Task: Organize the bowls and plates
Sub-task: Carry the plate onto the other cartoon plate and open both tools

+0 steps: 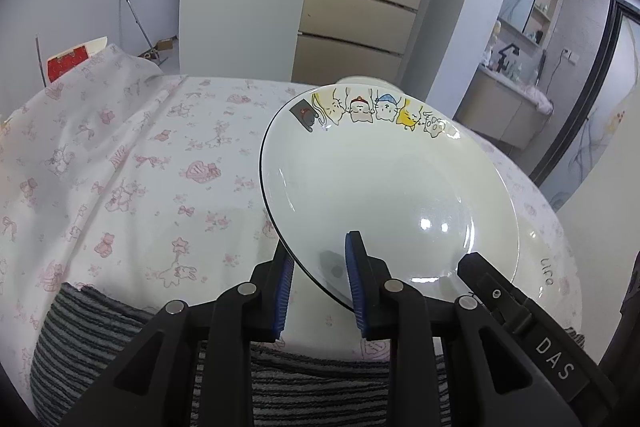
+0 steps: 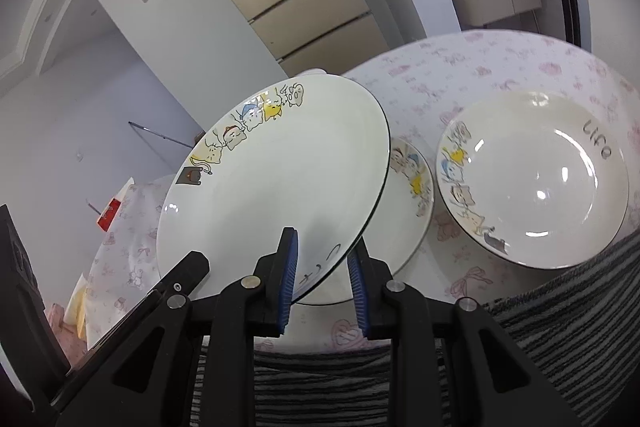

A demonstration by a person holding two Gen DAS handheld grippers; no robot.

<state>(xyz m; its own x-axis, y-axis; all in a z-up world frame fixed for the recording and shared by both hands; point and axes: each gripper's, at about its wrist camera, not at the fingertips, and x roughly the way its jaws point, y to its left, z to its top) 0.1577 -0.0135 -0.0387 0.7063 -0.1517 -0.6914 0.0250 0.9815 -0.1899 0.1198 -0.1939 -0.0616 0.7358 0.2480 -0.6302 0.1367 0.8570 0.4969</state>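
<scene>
White glazed plate [image 1: 384,183], tilted above floral tablecloth [image 1: 132,163], pinched at near rim by left gripper [image 1: 318,281] and right gripper [image 2: 322,283], both nearly closed; risk: slick edge slipping, dropping onto bowl [image 2: 532,179].

Your table [image 2: 500,67], draped in a white cloth with pink prints [image 1: 140,167], carries a grey striped runner [image 2: 580,299] along the frames' lower edge, a deep bowl lettered "Life" [image 2: 532,179] at right, and a smaller plate [image 2: 412,195] beside it at centre.
</scene>
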